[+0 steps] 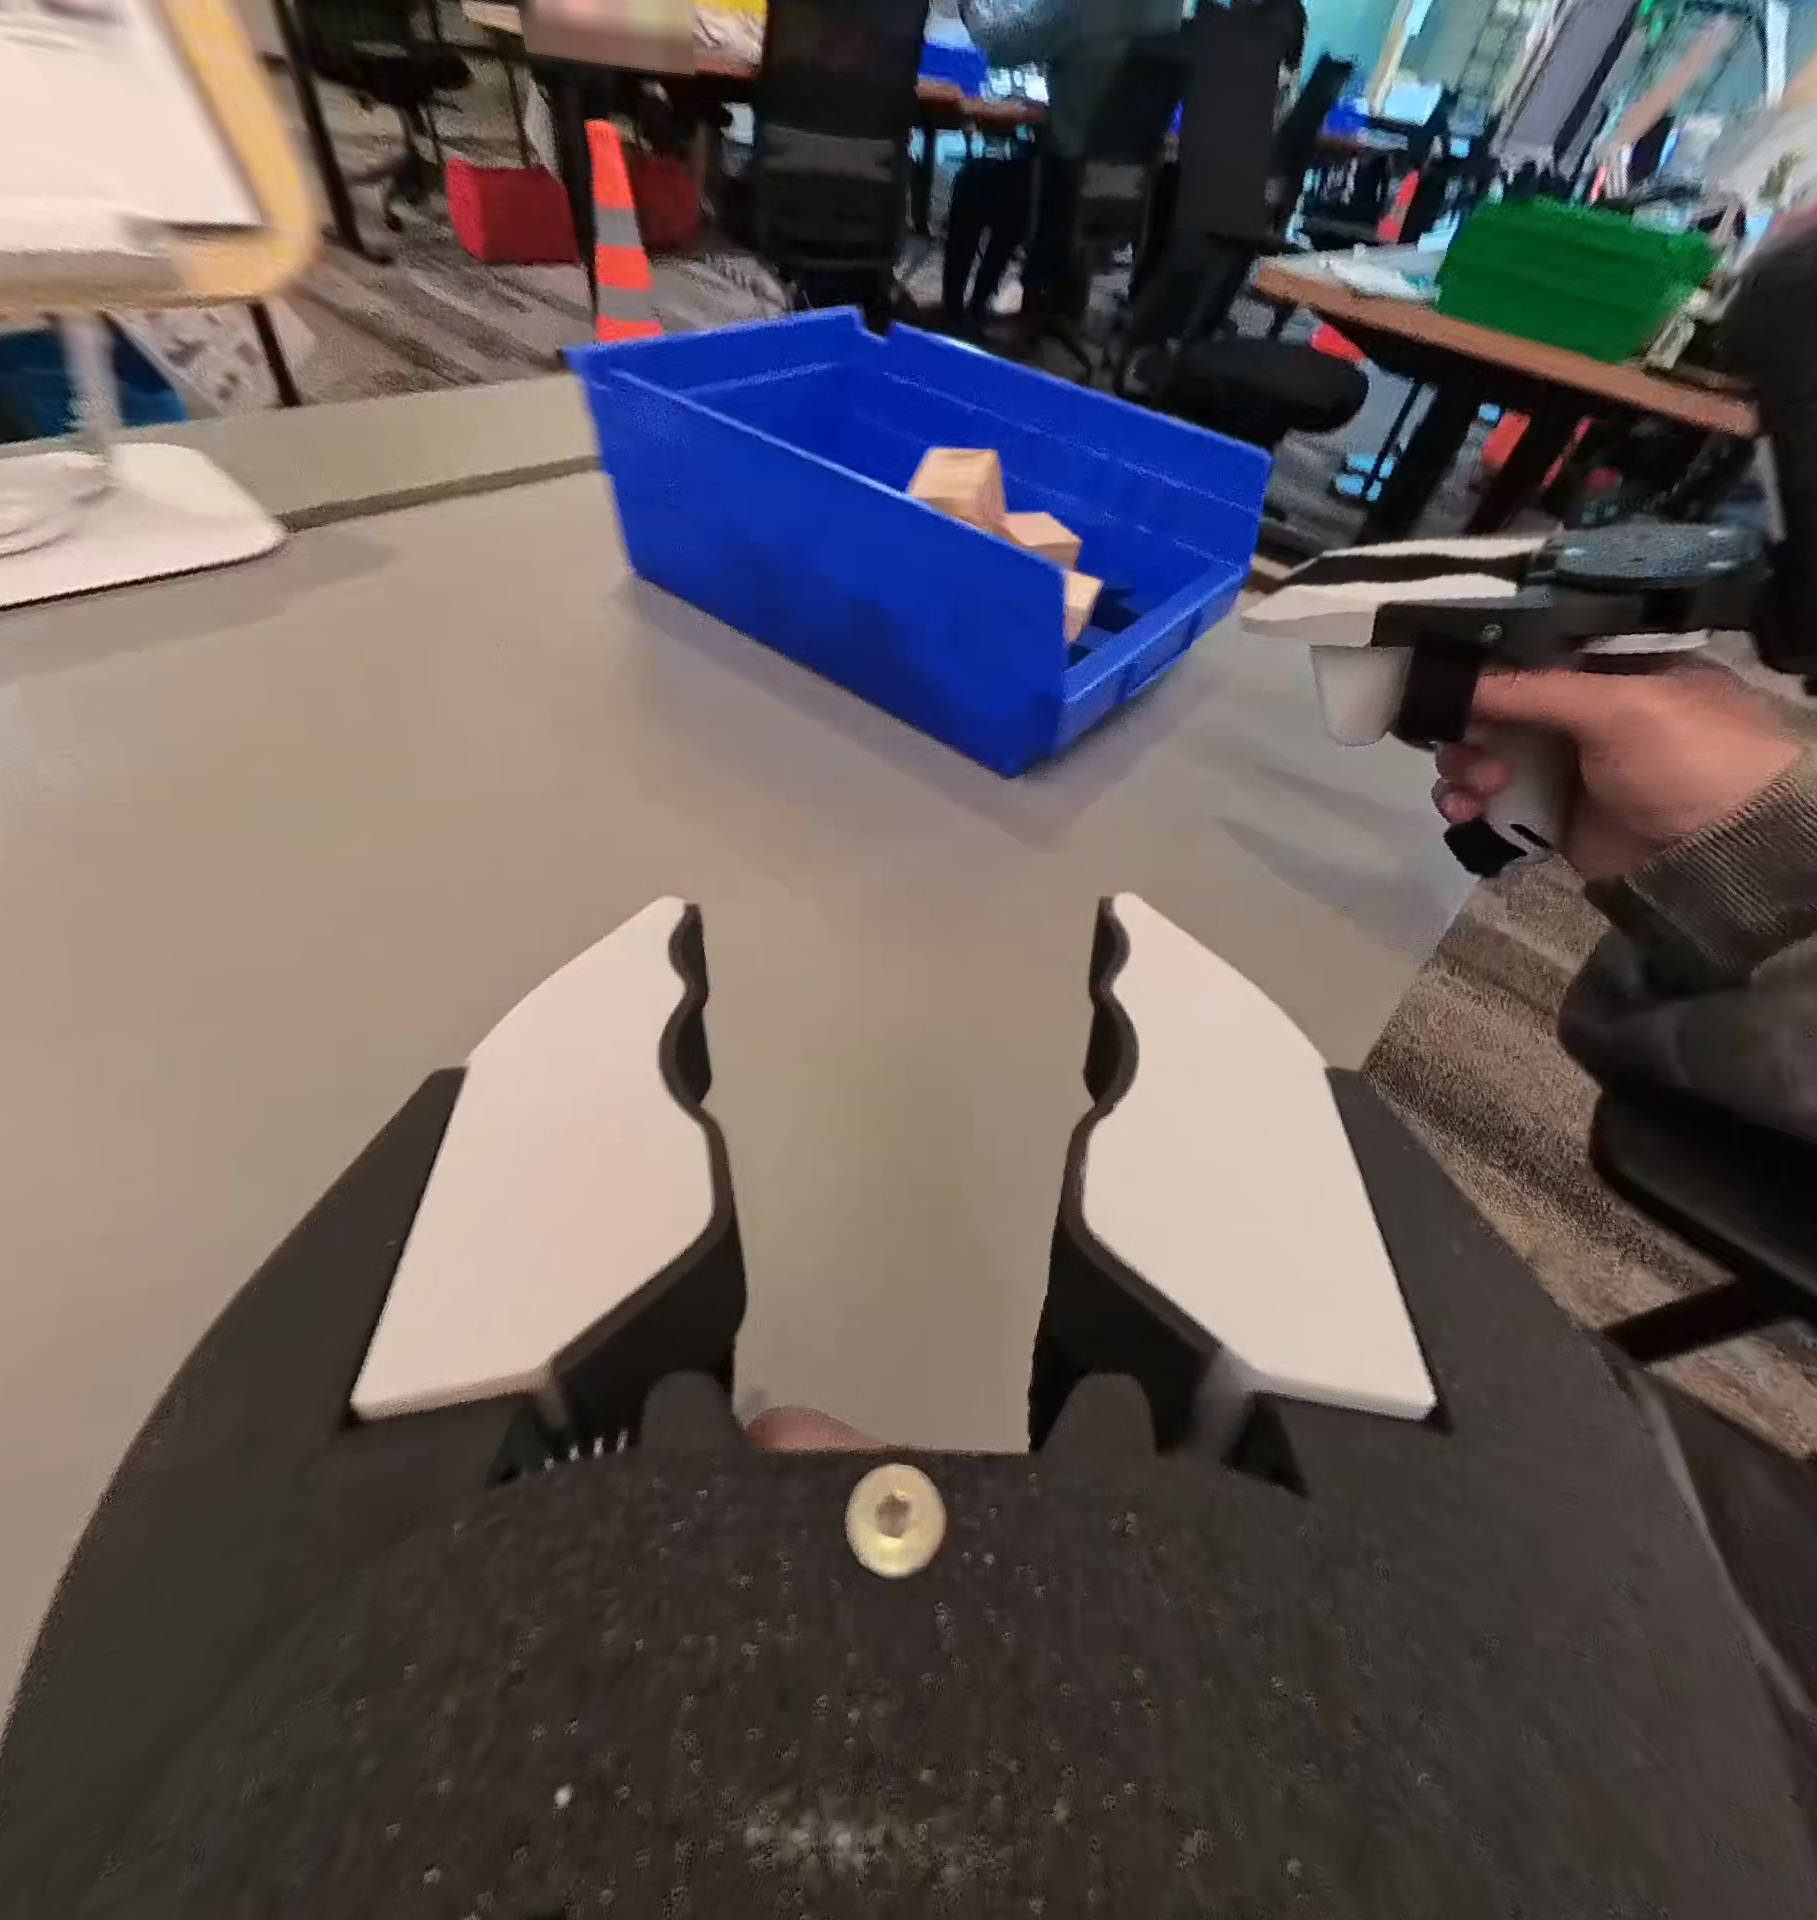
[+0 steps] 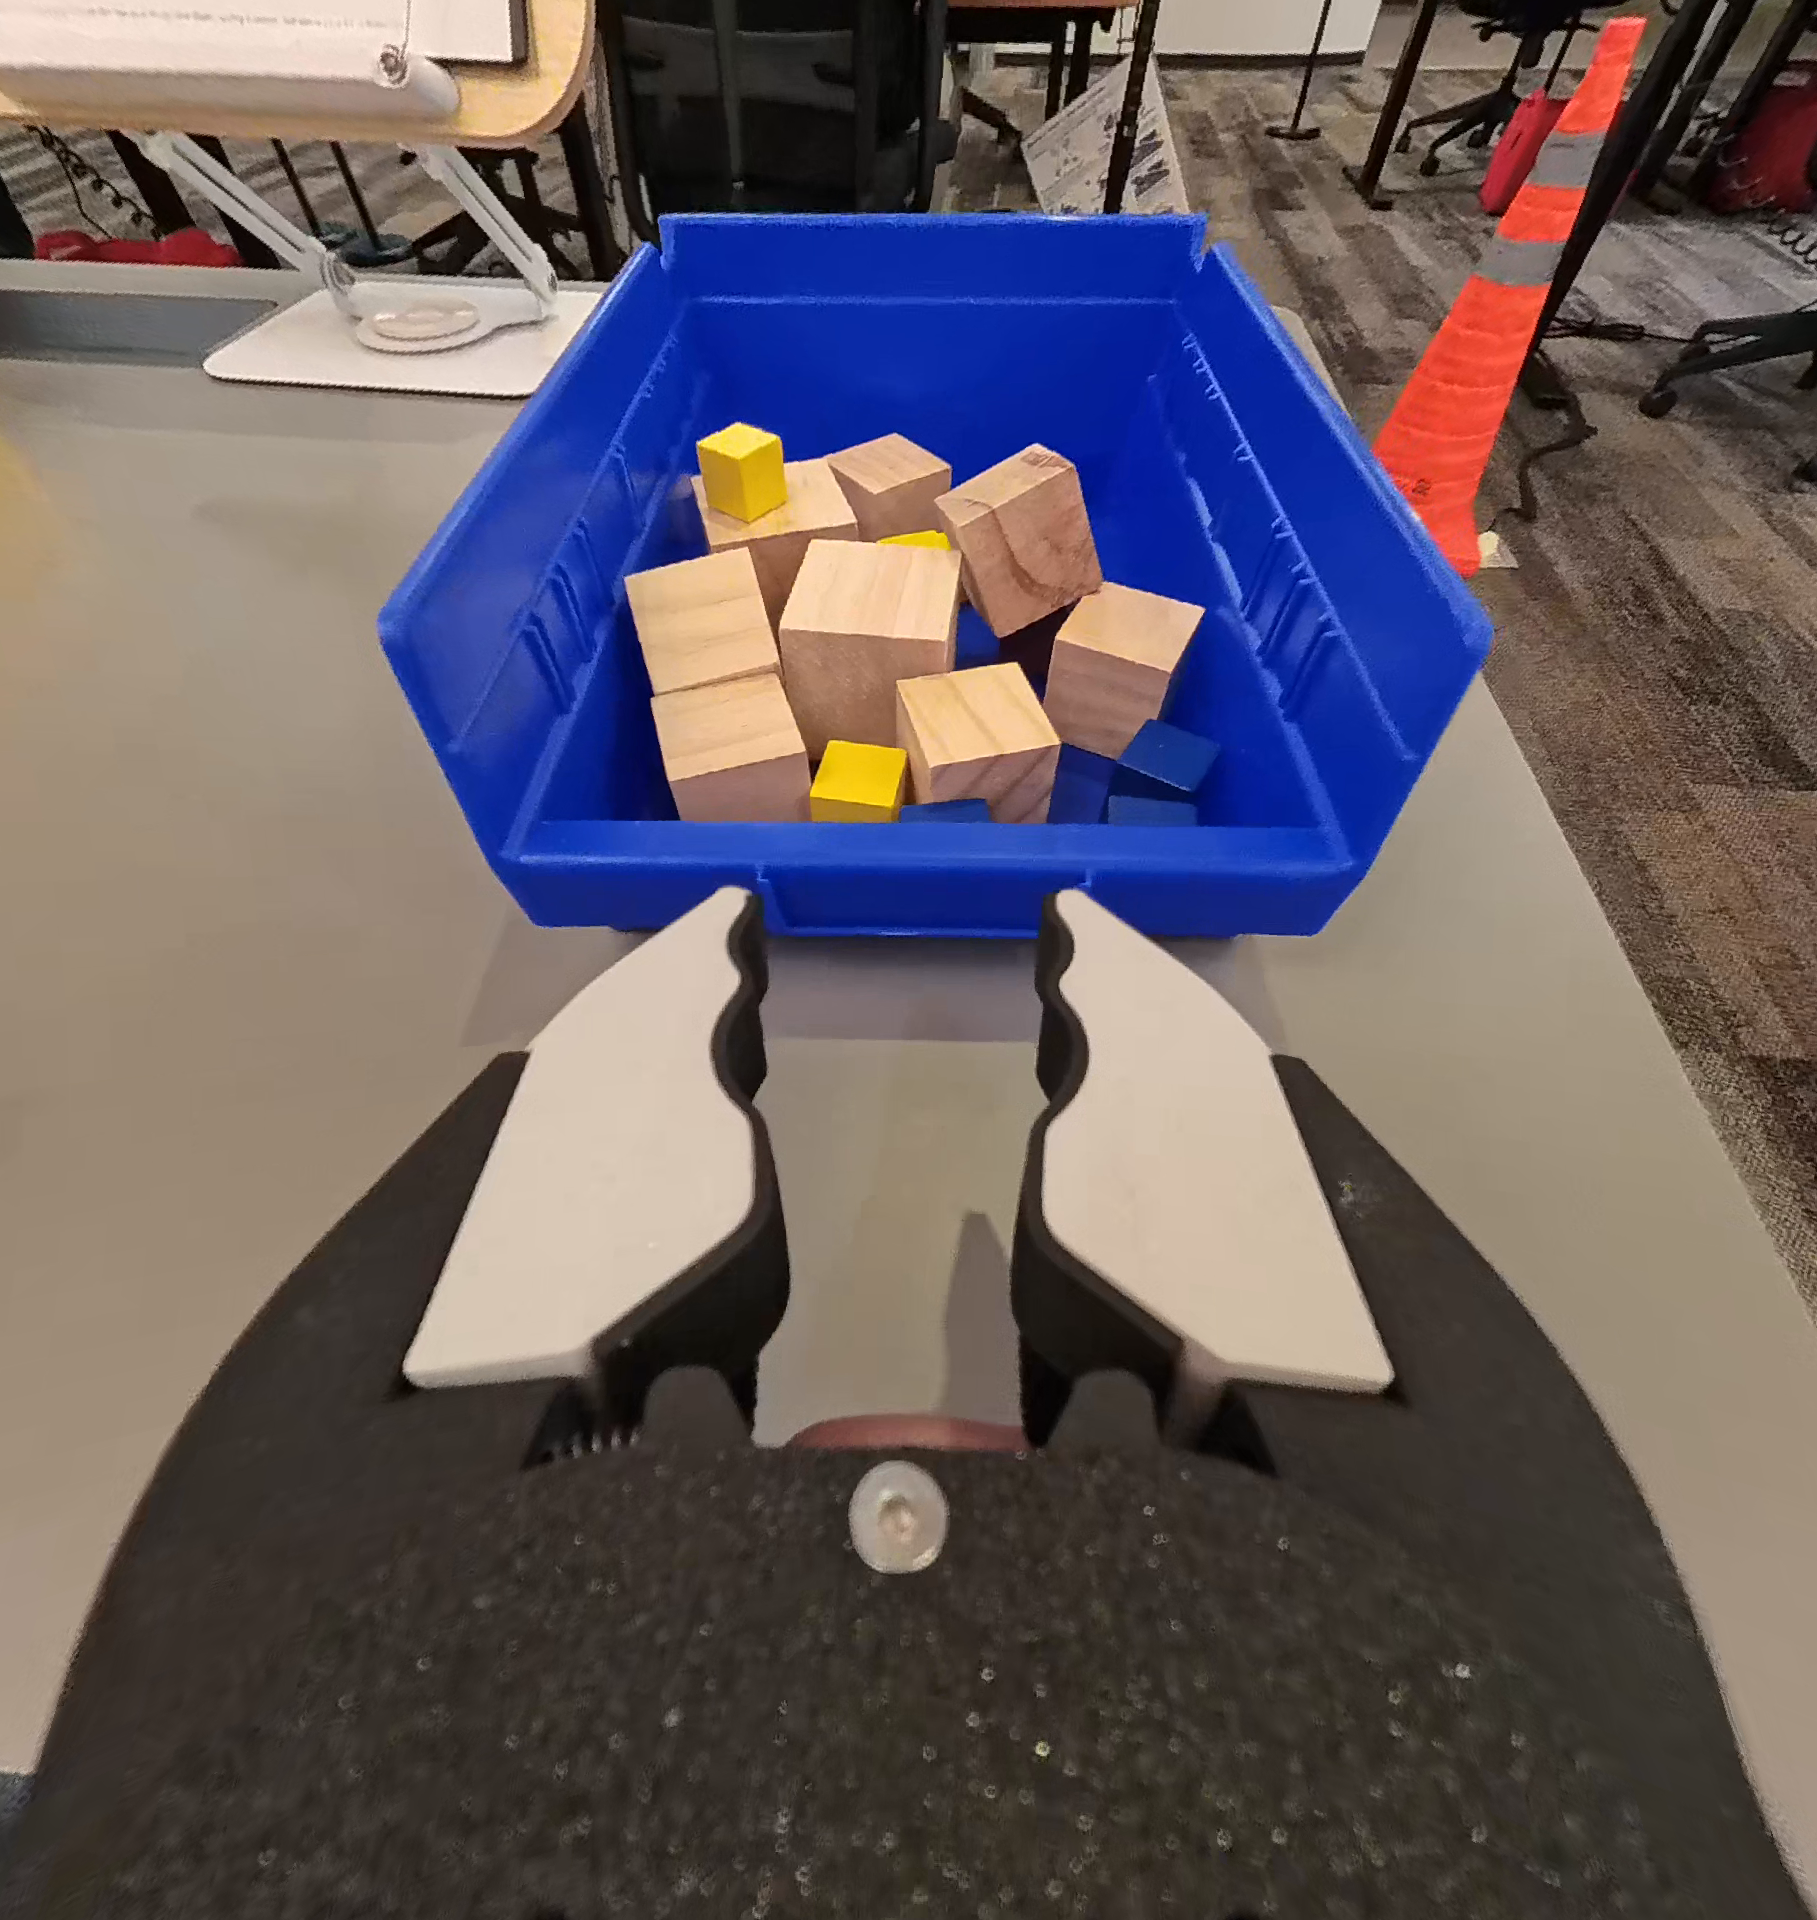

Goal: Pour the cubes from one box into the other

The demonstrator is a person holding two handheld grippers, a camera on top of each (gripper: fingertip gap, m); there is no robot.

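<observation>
Blue bin [image 2: 613, 582] of wooden, yellow and blue cubes [image 2: 868, 634] near table's [image 2: 208, 831] right edge. Right gripper [image 2: 899, 920] released, just short of bin's front wall. Left gripper [image 1: 896, 920] released, empty.

Left claw [image 1: 896, 920] and right claw [image 2: 896, 914] both gape empty, fingers level, each held in 1 hand.

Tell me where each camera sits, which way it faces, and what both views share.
Left wrist view: sits on the left gripper, facing across the grey table toward the blue box; the right gripper and the hand holding it show at right.
Right wrist view: sits on the right gripper, looking into the blue box of cubes from its low front.
Shared: box, cubes, table, an orange cone.
</observation>
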